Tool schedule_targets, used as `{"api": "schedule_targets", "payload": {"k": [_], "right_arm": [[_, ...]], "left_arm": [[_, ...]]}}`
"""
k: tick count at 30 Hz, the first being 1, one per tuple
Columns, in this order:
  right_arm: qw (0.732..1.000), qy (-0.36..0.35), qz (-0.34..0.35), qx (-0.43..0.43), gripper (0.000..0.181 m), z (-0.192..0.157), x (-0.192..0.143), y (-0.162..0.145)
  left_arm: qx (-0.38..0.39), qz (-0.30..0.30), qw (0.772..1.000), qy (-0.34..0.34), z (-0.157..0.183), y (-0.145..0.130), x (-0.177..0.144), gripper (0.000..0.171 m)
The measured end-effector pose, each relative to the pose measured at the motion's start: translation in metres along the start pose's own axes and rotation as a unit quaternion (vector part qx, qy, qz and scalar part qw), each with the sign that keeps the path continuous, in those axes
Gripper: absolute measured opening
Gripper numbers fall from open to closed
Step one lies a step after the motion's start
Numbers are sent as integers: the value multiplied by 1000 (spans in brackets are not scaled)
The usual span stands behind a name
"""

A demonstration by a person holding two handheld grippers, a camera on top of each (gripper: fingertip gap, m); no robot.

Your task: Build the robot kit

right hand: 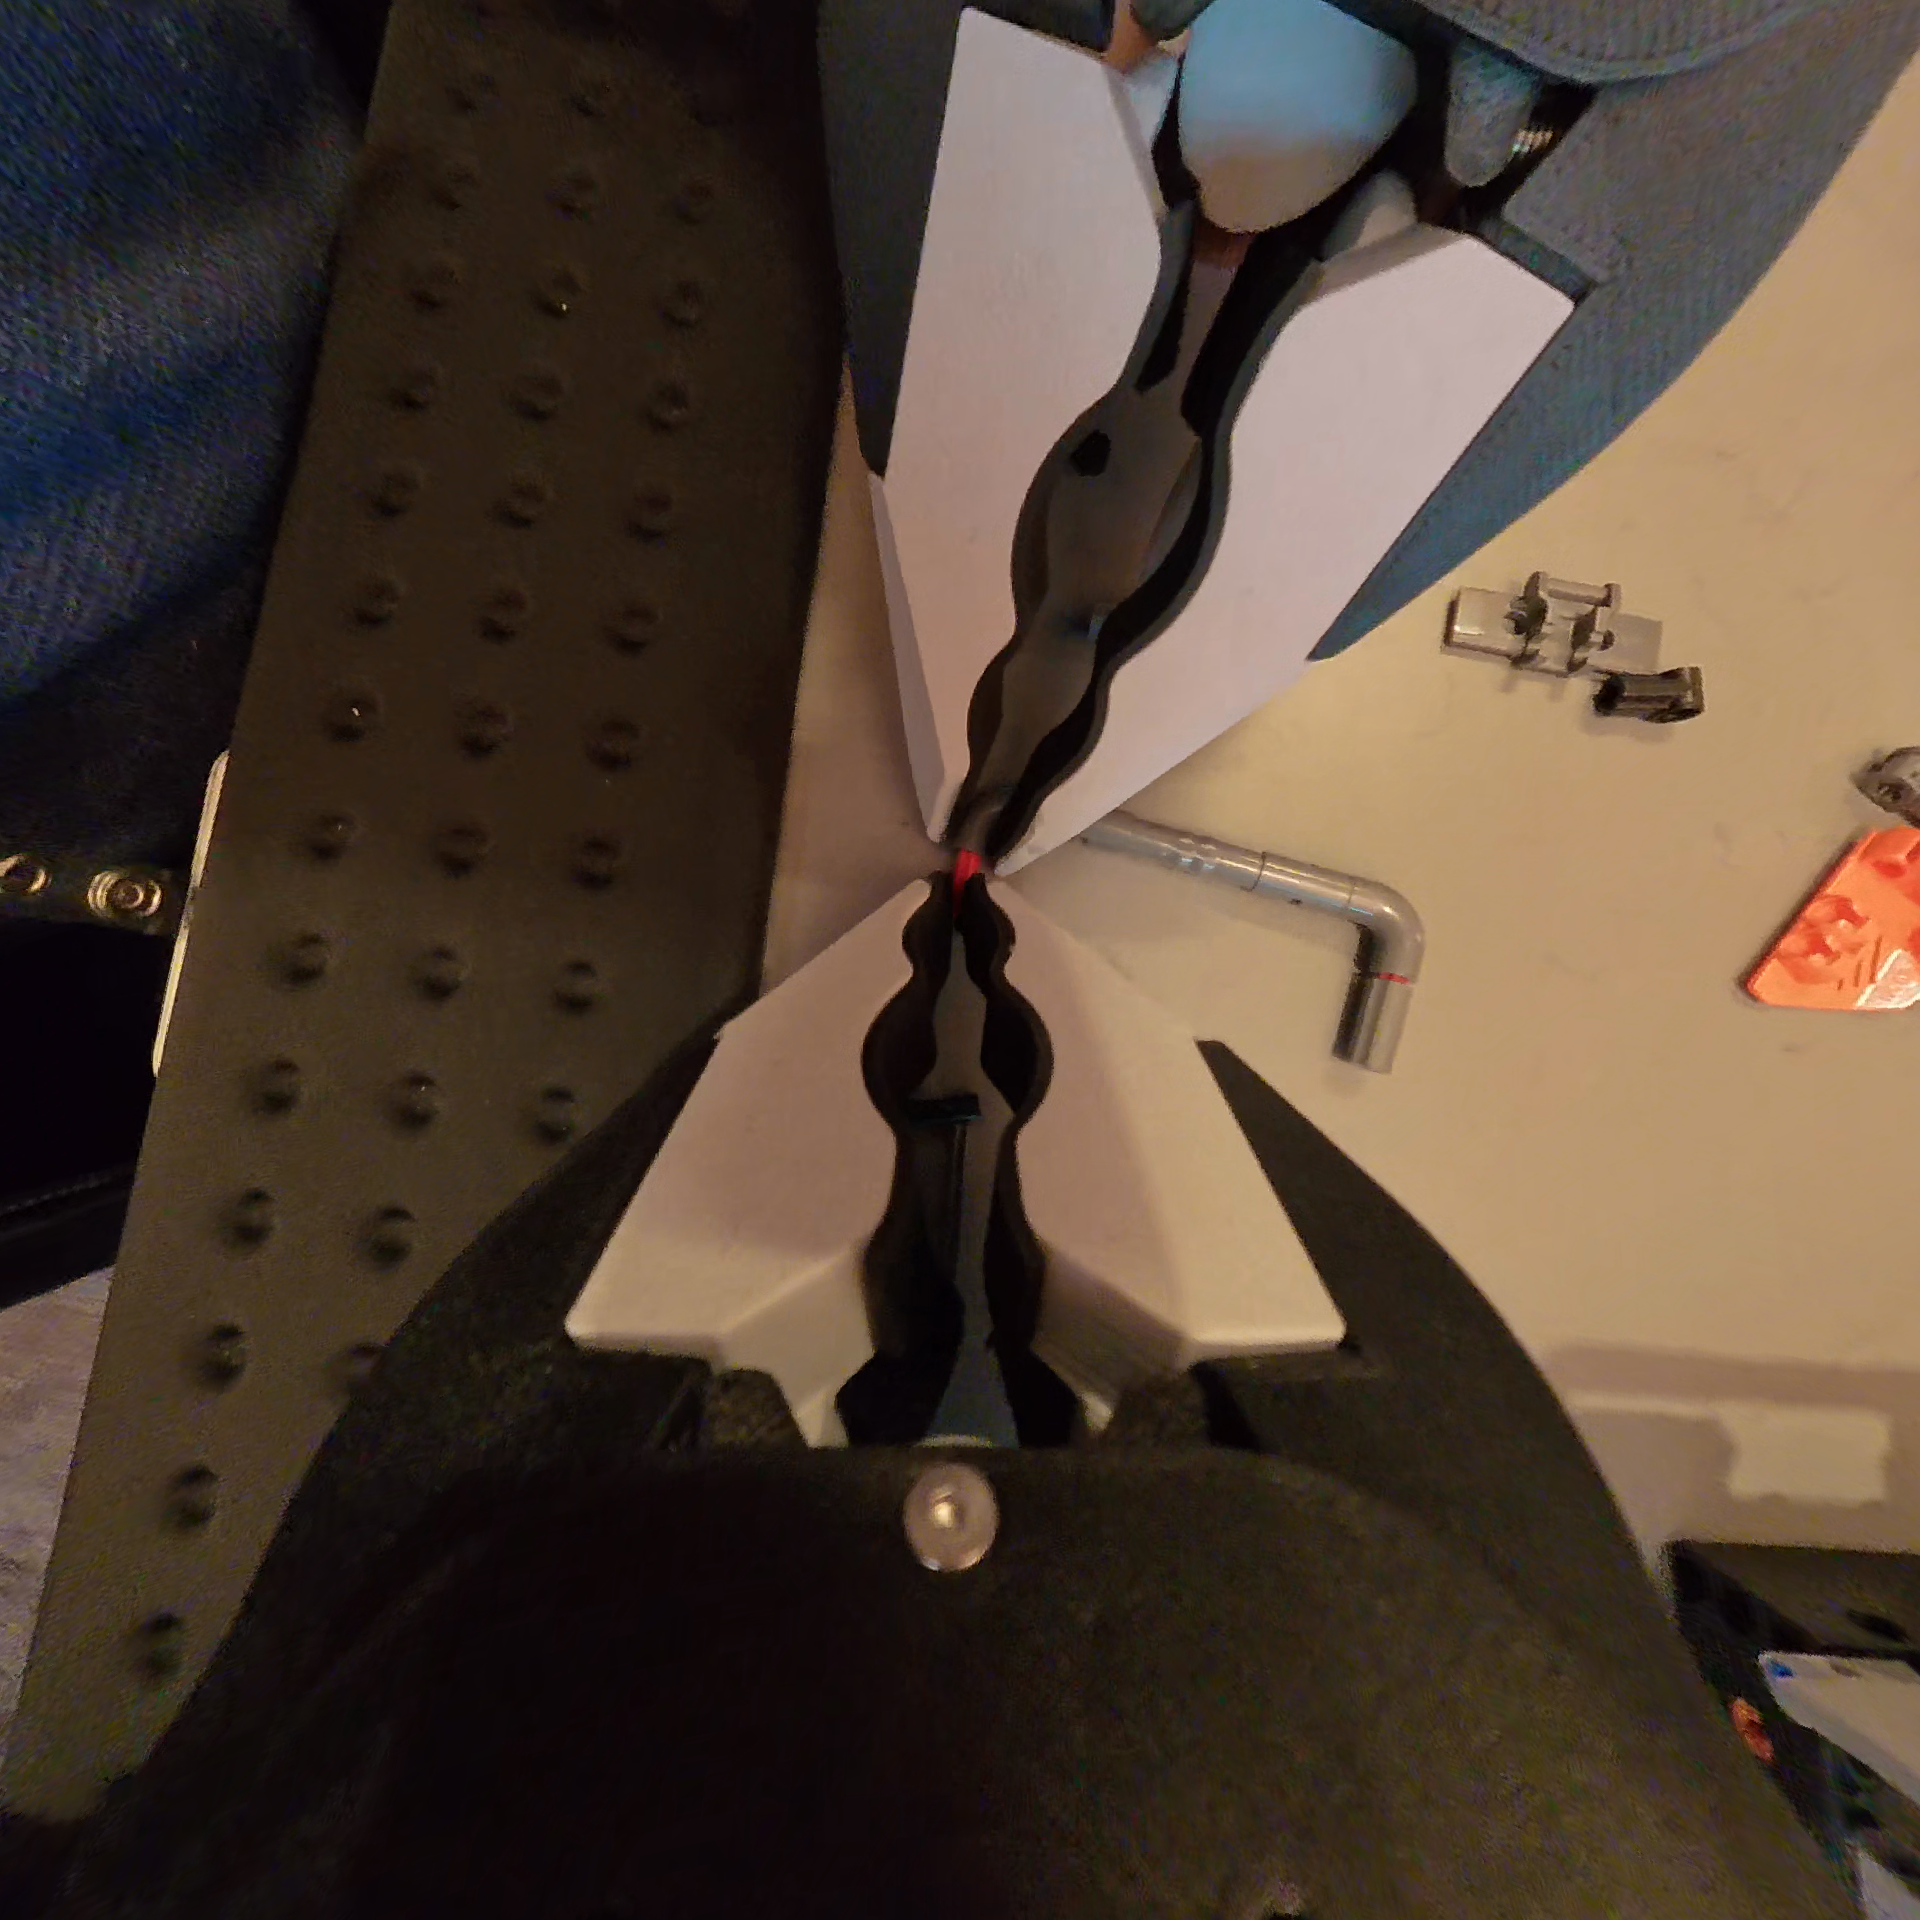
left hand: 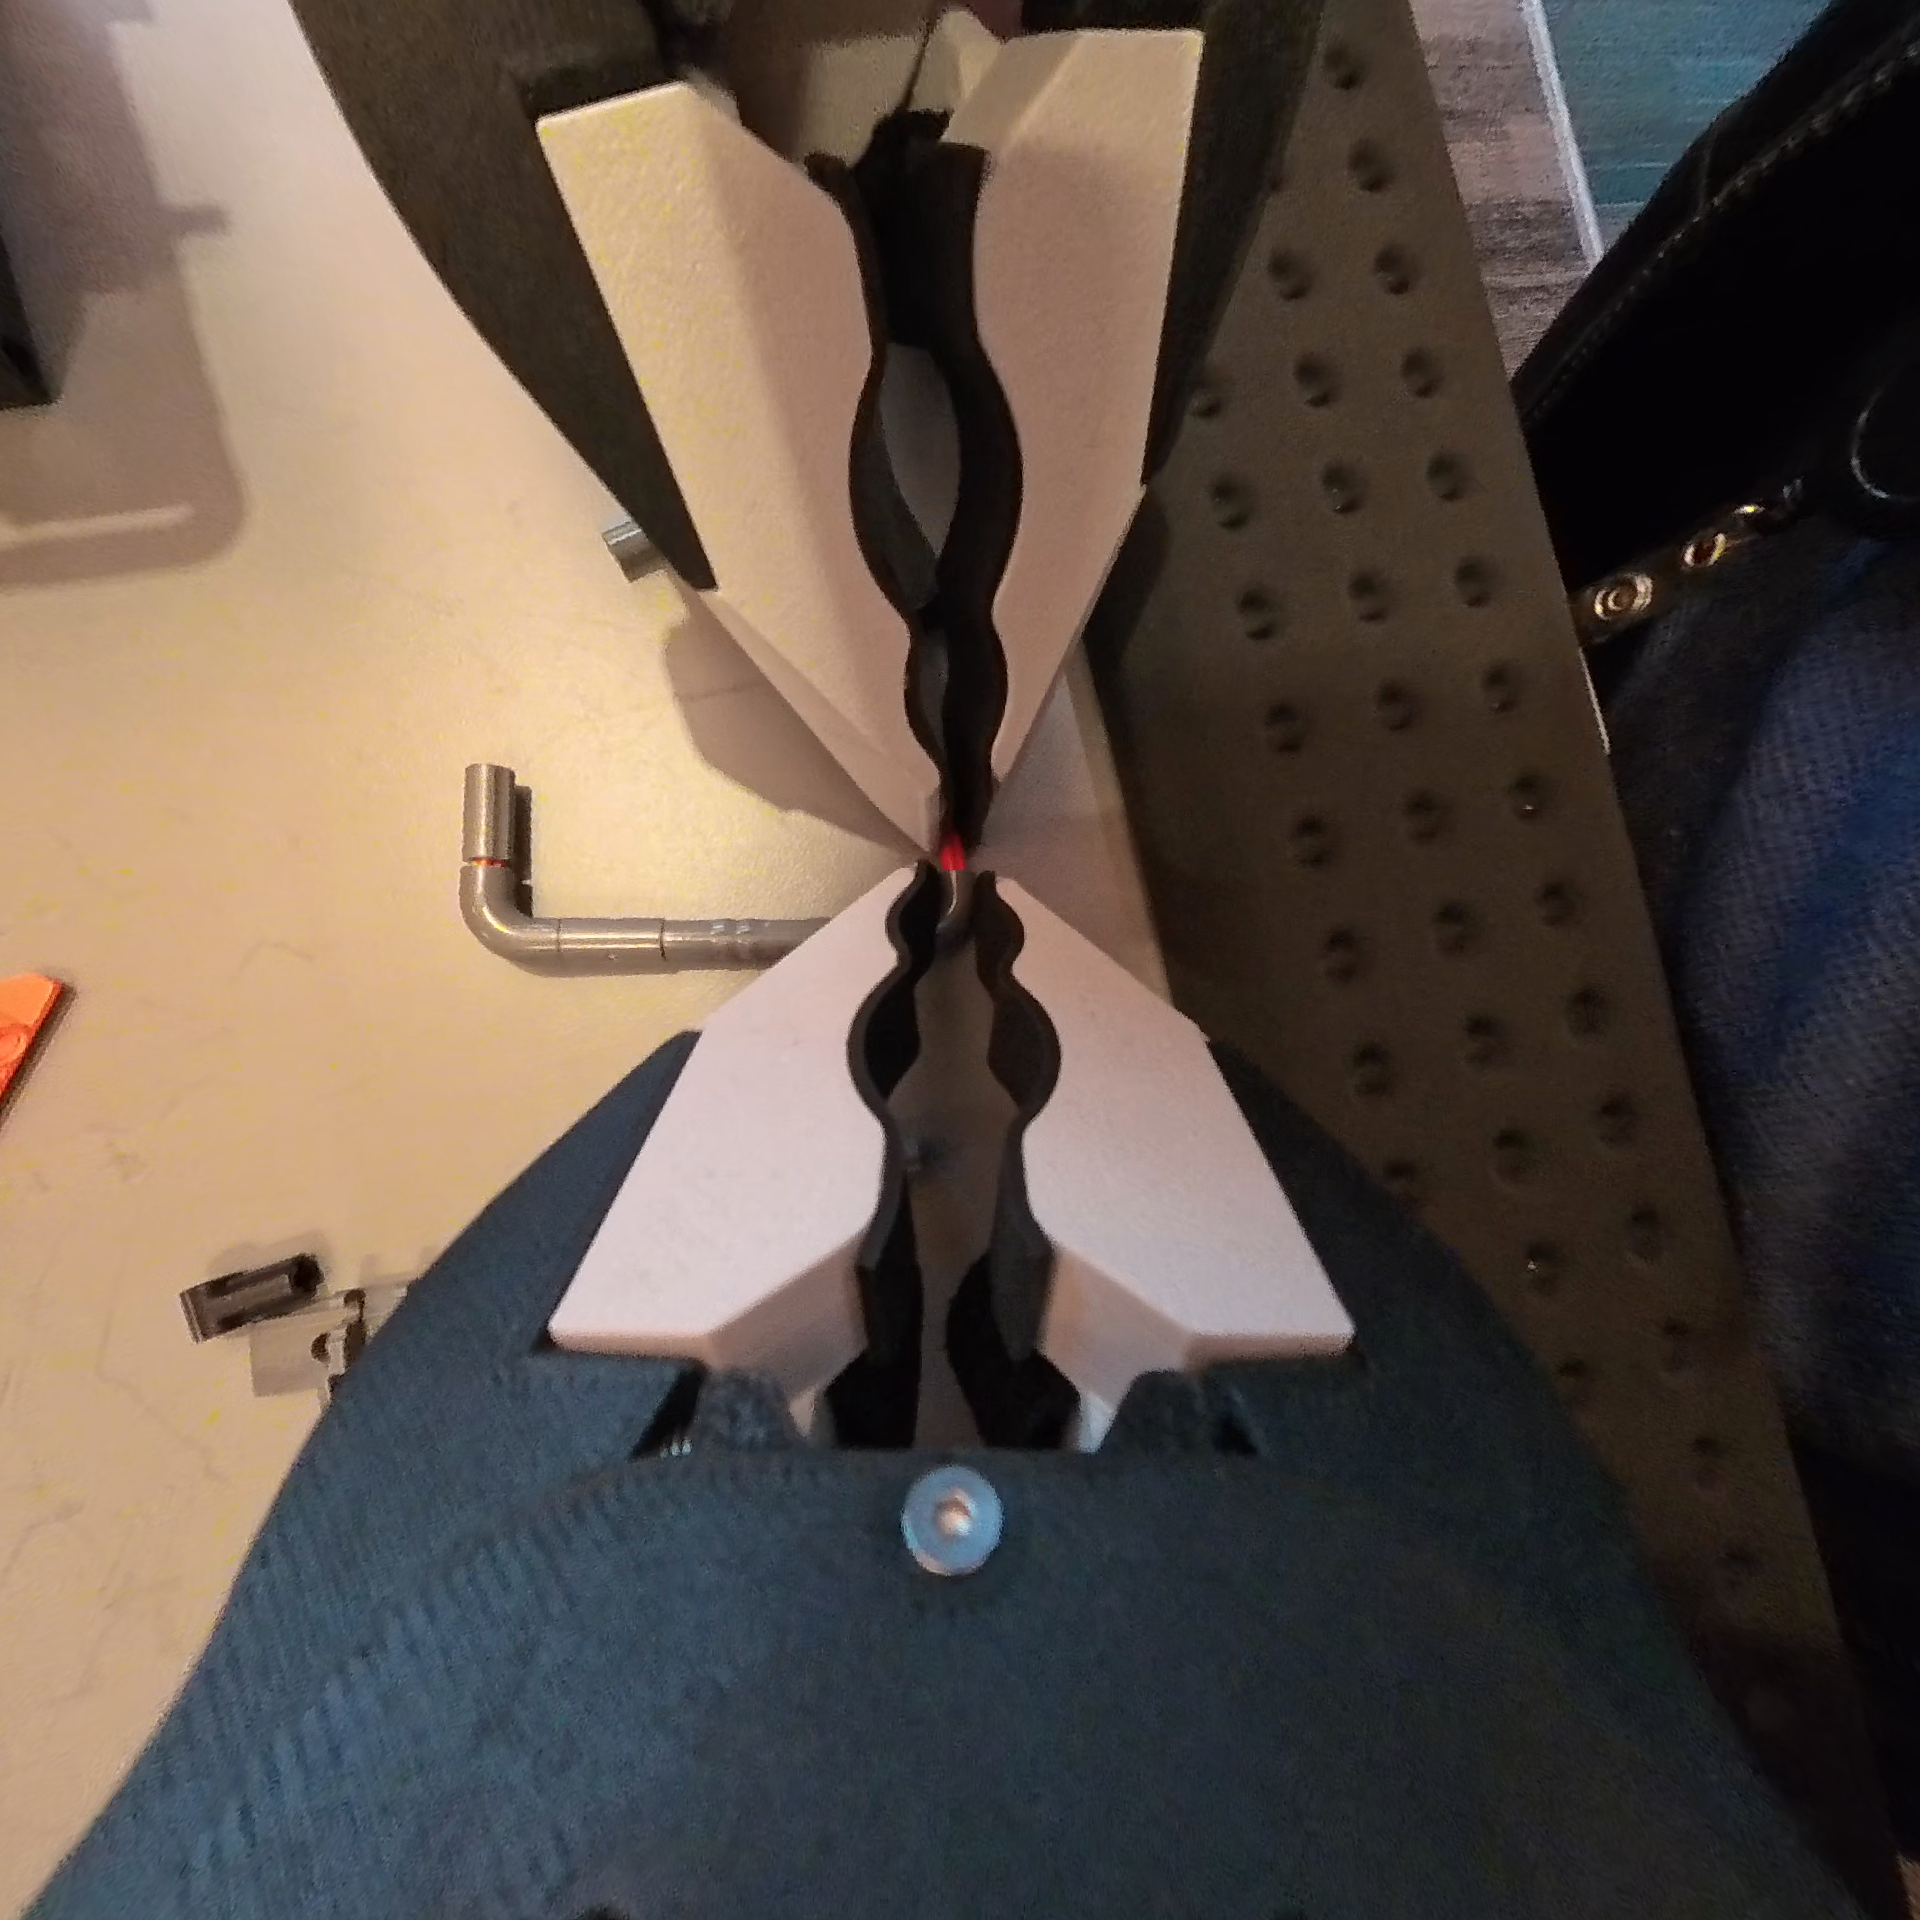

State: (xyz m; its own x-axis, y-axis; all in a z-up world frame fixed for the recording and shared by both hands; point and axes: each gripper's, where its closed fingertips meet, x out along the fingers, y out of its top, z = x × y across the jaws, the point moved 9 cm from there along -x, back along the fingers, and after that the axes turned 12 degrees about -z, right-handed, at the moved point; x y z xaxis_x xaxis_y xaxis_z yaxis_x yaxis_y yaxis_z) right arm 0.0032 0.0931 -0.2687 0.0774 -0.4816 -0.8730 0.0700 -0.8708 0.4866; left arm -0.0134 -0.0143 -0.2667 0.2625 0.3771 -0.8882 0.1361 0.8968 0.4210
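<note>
The left gripper [left hand: 943, 896] and the right gripper [right hand: 962, 900] meet tip to tip above a pale bench [left hand: 260, 727], each with its 2 white fingers drawn in until only a thin slit shows at the tips, though the wavy black pads farther back stand apart. Between them is a small grey piece [left hand: 952, 910] with a red end: the left gripper pinches the curved grey part at its very tips, and the right gripper's tips close on the red end. Whether this is 1 part or 2 joined parts cannot be told. It is held off the bench, just inward of a black studded plate [right hand: 468, 727] that lies along the bench edge next to a person in dark blue clothing [left hand: 1787, 831] and a belt with metal eyelets. On the other side of the tips, lying flat on the bench, is a grey L-shaped pipe [left hand: 623, 935] with a thin red ring near its elbow; its long arm runs toward the grippers and its end is hidden behind a finger of the left gripper. Farther from the plate, a flat orange piece [right hand: 1849, 935] lies near the far bench edge. A grey clip part [right hand: 1538, 623] with a small black part [right hand: 1647, 694] touching it sits beside the body of the left gripper, and a short grey cylinder [left hand: 627, 545] peeks out beside the body of the right gripper.
</note>
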Motion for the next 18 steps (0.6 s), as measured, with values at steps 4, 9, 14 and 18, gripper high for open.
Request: {"api": "schedule_targets", "payload": {"k": [4, 9, 14, 18], "right_arm": [[1000, -6, 8, 24, 0, -2, 0, -1], [997, 1, 42, 70, 10, -1, -2, -5], [995, -5, 39, 88, 14, -1, -6, -11], [996, -24, 25, 79, 7, -2, -5, -12]], "left_arm": [[-9, 8, 1000, 5, 1, -1, 0, 5], [-17, 16, 999, 28, 2, -3, 0, 6], [-28, 33, 999, 30, 4, -3, 1, 6], [-34, 35, 998, 34, 4, -3, 1, 6]]}}
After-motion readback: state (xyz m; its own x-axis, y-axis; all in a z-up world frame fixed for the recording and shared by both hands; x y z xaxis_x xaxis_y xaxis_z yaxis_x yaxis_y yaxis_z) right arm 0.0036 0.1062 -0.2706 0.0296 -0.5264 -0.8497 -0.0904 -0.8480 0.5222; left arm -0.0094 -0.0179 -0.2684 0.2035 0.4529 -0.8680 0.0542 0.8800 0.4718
